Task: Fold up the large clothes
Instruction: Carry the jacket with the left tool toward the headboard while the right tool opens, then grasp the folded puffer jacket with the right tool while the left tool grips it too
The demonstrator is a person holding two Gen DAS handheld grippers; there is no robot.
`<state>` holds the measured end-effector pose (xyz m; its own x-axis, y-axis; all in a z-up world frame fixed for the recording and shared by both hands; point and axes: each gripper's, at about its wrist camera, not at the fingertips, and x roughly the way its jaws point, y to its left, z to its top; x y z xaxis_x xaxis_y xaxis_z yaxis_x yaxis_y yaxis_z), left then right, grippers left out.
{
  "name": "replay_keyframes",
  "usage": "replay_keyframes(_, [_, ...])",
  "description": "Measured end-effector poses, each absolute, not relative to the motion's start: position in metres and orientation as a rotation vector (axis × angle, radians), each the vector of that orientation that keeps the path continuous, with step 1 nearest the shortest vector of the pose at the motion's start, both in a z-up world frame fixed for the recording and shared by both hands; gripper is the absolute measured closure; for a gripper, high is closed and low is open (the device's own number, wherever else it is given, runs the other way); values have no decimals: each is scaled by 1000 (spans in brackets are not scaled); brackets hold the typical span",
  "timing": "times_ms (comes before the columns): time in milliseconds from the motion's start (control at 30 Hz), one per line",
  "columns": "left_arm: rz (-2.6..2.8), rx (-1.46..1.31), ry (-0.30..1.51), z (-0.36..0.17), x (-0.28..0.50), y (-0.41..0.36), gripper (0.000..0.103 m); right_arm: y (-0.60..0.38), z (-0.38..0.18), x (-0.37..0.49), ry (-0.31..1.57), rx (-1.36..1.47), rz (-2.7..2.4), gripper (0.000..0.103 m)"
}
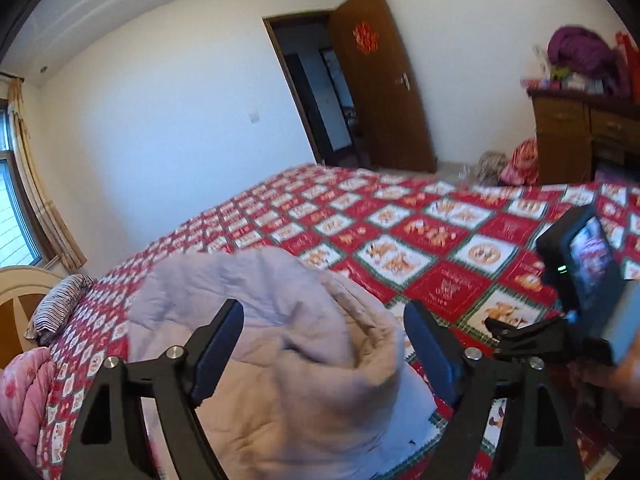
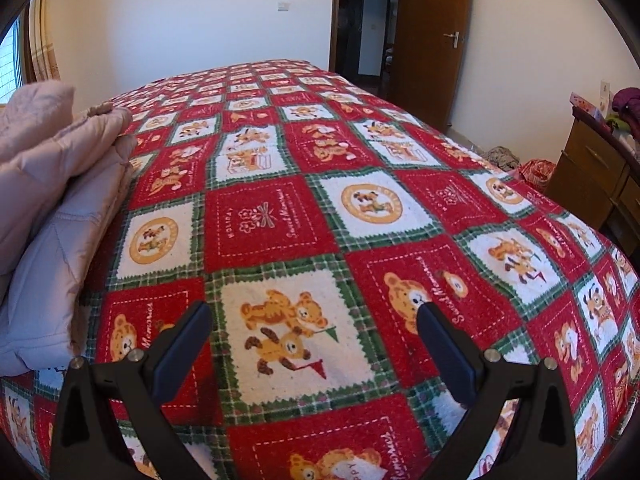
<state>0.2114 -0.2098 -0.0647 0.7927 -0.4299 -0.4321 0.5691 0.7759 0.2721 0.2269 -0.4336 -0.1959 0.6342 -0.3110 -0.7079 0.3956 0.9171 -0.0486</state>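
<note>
A pale pink-lilac padded coat [image 1: 280,344] lies bunched and partly folded on the bed. My left gripper [image 1: 324,320] is open, its fingers spread to either side of the coat's raised hump, not clamped on it. In the right wrist view the coat [image 2: 52,184] shows as a folded stack at the left edge. My right gripper [image 2: 314,320] is open and empty, over the bedspread to the right of the coat. The right gripper's body and camera [image 1: 580,264] show at the right edge of the left wrist view.
The bed carries a red, white and green checked bear-print bedspread [image 2: 280,220]. A striped pillow [image 1: 60,304] and pink quilt [image 1: 24,392] lie at its head. An open brown door [image 1: 384,80] and a wooden dresser [image 1: 580,132] piled with clothes stand beyond.
</note>
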Motion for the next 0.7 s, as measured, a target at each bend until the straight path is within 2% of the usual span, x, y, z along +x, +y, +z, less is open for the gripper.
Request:
replay_keyframes(33, [-544,373,345,-58,213,-193,15,-434,-195,228,793,118,-406,0])
replay_keyframes(100, [-476,320,340,-52,226,-165,13,-434,-186,228,785,137,-414,15])
replay_keyframes(133, [-415,292,348,-52,238,-148,13,-432,-177,229,772,160,-401,17])
replay_keyframes(400, [56,-66,569,-81,364,16,13,-347,-65,281,598,112,-198,18])
replay_keyframes(567, [73,-87,643,-102,396,21,13,-275,-30,338,592,107,-76,21])
replay_keyframes(700, [25,-96,668,-110,406,-4,13,-246,-51,380,662,135,-96,27])
